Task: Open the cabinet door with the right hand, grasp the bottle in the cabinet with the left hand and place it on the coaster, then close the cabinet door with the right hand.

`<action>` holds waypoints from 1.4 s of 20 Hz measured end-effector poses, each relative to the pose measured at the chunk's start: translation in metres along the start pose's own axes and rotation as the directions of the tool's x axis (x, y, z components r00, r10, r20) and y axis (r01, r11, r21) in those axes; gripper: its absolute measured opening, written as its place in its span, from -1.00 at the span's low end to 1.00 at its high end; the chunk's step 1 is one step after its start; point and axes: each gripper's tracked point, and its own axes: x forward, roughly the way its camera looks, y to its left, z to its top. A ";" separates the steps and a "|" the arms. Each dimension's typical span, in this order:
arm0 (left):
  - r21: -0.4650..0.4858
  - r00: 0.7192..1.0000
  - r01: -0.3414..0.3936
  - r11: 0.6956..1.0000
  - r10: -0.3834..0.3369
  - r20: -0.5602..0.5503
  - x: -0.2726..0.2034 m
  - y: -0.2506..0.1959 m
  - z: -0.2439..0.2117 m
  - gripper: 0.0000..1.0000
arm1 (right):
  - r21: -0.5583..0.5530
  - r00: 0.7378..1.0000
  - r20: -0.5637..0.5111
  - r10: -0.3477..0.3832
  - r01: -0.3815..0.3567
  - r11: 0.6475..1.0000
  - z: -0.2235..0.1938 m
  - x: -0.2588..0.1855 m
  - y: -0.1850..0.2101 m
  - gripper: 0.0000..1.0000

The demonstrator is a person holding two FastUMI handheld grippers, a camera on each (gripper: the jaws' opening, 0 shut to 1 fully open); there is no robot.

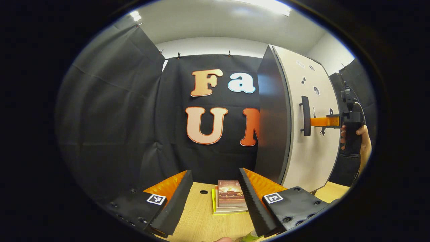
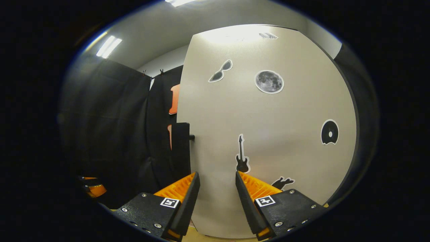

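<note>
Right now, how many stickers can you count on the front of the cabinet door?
6 on the cabinet door: stripes sticker at top, sunglasses, moon, disc at right, guitar, a dark shape low, partly behind the right gripper. More may be hidden.

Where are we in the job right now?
The cabinet door looks shut: either not yet opened or already closed, I cannot tell which. The right tongs are open, facing it near the handle. The left tongs are open, holding nothing, over the table.
</note>
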 end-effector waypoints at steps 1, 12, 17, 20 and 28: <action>0.001 1.000 0.009 1.000 -0.009 0.004 0.002 -0.007 0.004 0.79 | 0.000 1.000 -0.004 0.002 -0.002 1.000 0.000 0.001 0.000 0.35; 0.051 0.997 0.077 0.996 -0.078 0.023 0.008 -0.081 0.053 0.79 | 0.013 0.999 0.039 -0.002 0.001 1.000 0.027 -0.083 -0.023 0.43; 0.009 0.995 0.096 0.995 -0.096 -0.004 0.008 -0.105 0.075 0.82 | -0.016 0.995 0.099 -0.031 0.033 0.999 0.055 -0.152 -0.046 0.60; -0.025 0.996 0.086 0.996 -0.086 0.002 0.007 -0.111 0.099 0.79 | -0.053 0.988 0.118 -0.103 0.110 0.993 0.067 -0.188 -0.069 0.72; -0.039 0.997 0.058 0.998 -0.055 0.061 0.006 -0.124 0.175 0.79 | -0.102 0.953 0.214 -0.213 0.238 0.966 0.107 -0.261 -0.100 0.84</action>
